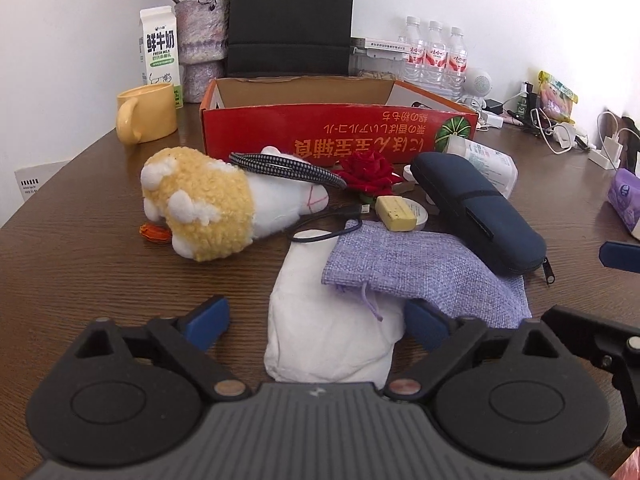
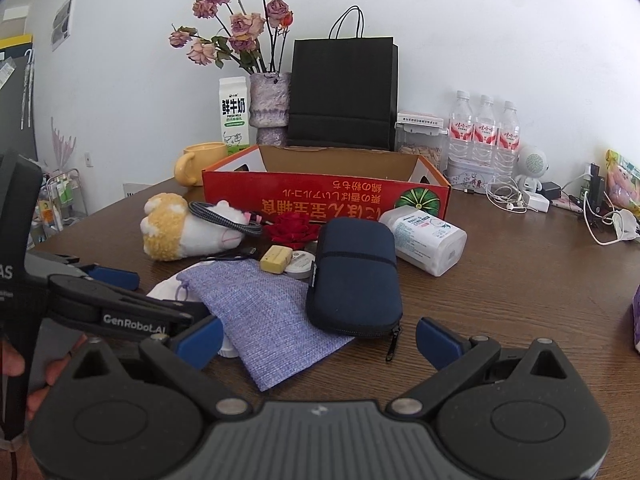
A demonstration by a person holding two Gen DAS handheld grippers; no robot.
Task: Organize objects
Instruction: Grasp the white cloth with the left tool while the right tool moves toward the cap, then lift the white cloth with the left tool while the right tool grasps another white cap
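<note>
Left wrist view: the left gripper [image 1: 316,322] straddles a white cloth pouch [image 1: 328,320], sorting barely begun.

Its blue pads stand apart on either side of the pouch, not yet pressing it, while the right gripper [image 2: 318,340] hangs wide and empty just near of a lilac woven drawstring bag [image 2: 264,304] and a navy zipped fabric case [image 2: 354,276]. The open red cardboard box [image 1: 320,128] at the far side looks empty as far as its interior shows. A yellow-and-white plush toy [image 1: 208,204], red fabric rose [image 1: 368,172], white plastic bottle [image 2: 424,236] and pale yellow eraser block [image 1: 396,212] all lie loose on the brown wooden tabletop [image 1: 100,260], so I judge nearly everything remains.
</note>
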